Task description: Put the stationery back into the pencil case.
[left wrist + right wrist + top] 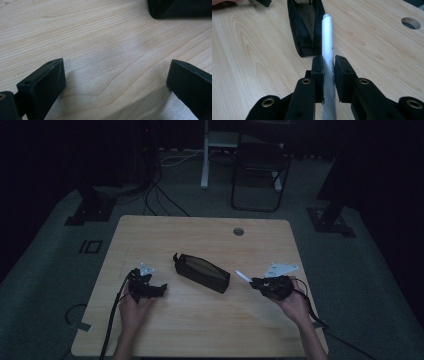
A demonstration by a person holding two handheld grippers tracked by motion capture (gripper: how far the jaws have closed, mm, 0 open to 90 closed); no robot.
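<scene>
A black zip pouch (202, 272) lies open-mouthed in the middle of the wooden table (210, 330); its corner (180, 8) shows in the left gripper view and its open slit (305, 27) in the right gripper view. My right gripper (329, 62) is shut on a white pen (328, 45), whose tip points at the pouch. In the high view the right gripper (256, 281) sits right of the pouch with the pen (243, 276) sticking out. My left gripper (161, 290) rests left of the pouch, jaws wide apart over bare wood (116, 75).
A round cable hole (238, 231) is set in the table's far edge, also the hole (411, 23) at upper right. A dark folding chair (260, 170) and a white post stand on the floor beyond. Cables trail off both grippers.
</scene>
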